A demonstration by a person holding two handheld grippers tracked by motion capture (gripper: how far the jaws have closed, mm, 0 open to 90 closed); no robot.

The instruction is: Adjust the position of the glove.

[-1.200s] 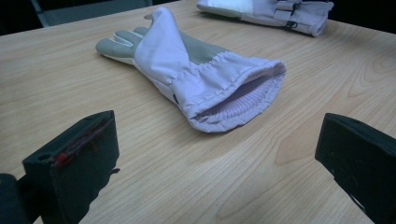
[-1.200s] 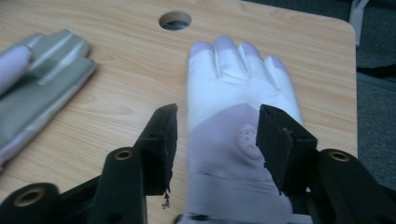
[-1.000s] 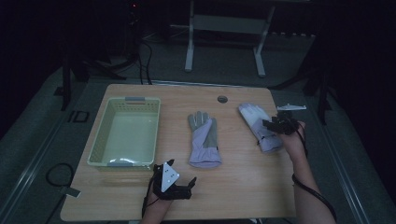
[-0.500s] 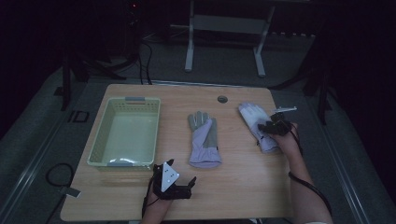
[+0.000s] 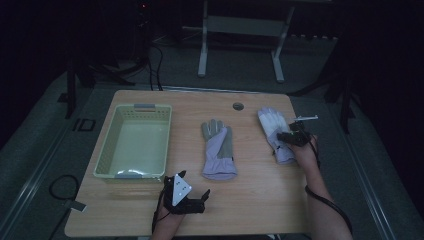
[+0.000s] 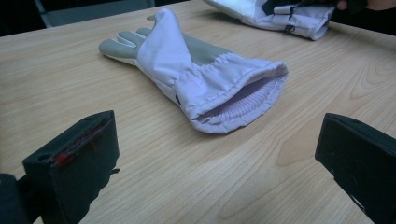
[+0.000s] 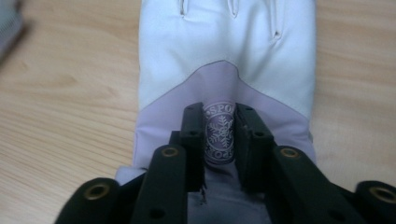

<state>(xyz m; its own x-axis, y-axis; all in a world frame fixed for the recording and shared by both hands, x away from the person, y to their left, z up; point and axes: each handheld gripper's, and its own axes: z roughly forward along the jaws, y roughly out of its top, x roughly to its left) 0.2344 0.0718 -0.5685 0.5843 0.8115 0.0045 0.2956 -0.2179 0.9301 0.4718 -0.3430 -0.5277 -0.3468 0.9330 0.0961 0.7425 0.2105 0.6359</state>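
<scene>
1. Two winter gloves lie on a wooden tabletop (image 5: pixel 250 200), and a pale green basket (image 5: pixel 107 150) stands near its left edge with nothing in it that can be seen. Judging from this, packing the gloves away has barely begun.
2. The right gripper (image 7: pixel 219 135) is down on the white and lilac glove (image 5: pixel 272 131) near the right edge of the tabletop. Its jaws have just been closing, and in the right gripper view they pinch a raised fold of the glove's lilac back, where a round snowflake badge (image 7: pixel 219 133) sits between them.
3. That glove lies flat on the wood, not yet lifted.
4. The grey-palmed glove (image 5: pixel 218 147) lies untouched in the middle of the tabletop, its open cuff toward the near edge.
5. The left gripper (image 5: pixel 192 197) rests near the near edge, its jaws spread wide and empty, pointing at that cuff.
6. What seems left: lifting the pinched glove, carrying it to the basket, then the same for the other.
7. The room is dim. The right gripper covers the wrist end of its glove, and how deep the pinch reaches is hard to judge.
</scene>
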